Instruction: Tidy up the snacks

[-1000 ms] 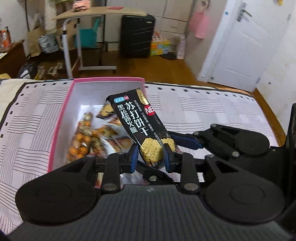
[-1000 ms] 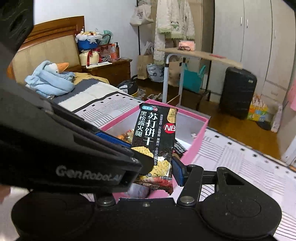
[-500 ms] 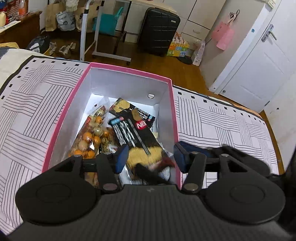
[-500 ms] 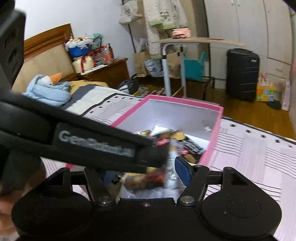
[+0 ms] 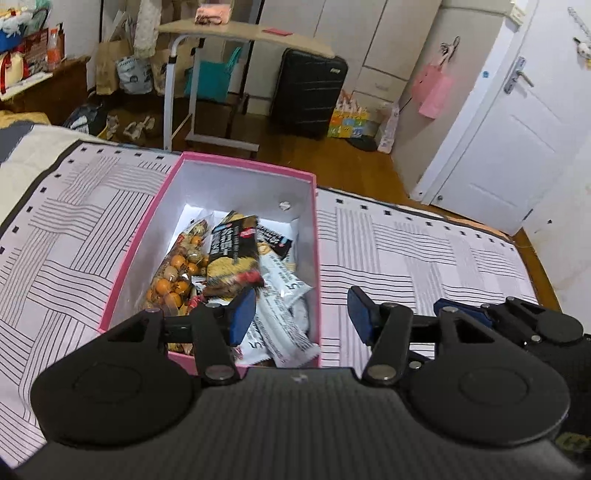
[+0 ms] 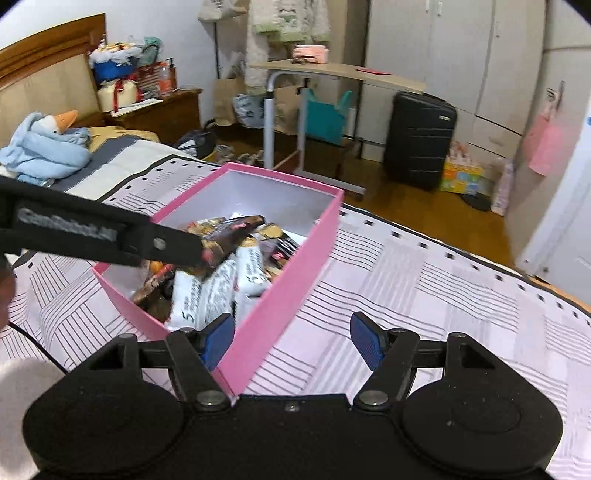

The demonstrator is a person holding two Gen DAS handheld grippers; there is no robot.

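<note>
A pink box [image 5: 147, 229] with white inside walls sits on the striped bedspread; it also shows in the right wrist view [image 6: 288, 295]. Inside lie a black cracker packet [image 5: 231, 254], a clear bag of orange snacks [image 5: 173, 277] and white wrapped bars [image 5: 280, 317]. My left gripper [image 5: 301, 314] is open and empty above the box's near right corner. My right gripper [image 6: 293, 341] is open and empty, its left finger beside the box's near corner. The left gripper's body [image 6: 96, 232] crosses the right wrist view over the box.
The striped bedspread [image 5: 424, 258] stretches right of the box. Beyond the bed's far edge are a rolling desk [image 5: 236, 33], a black suitcase [image 5: 306, 96] and a white door [image 5: 517, 129]. A blue plush [image 6: 40, 147] lies at the headboard.
The left gripper let go of the black cracker packet, which dropped into the pink box. Both grippers have opened wider and drawn back from the box.
</note>
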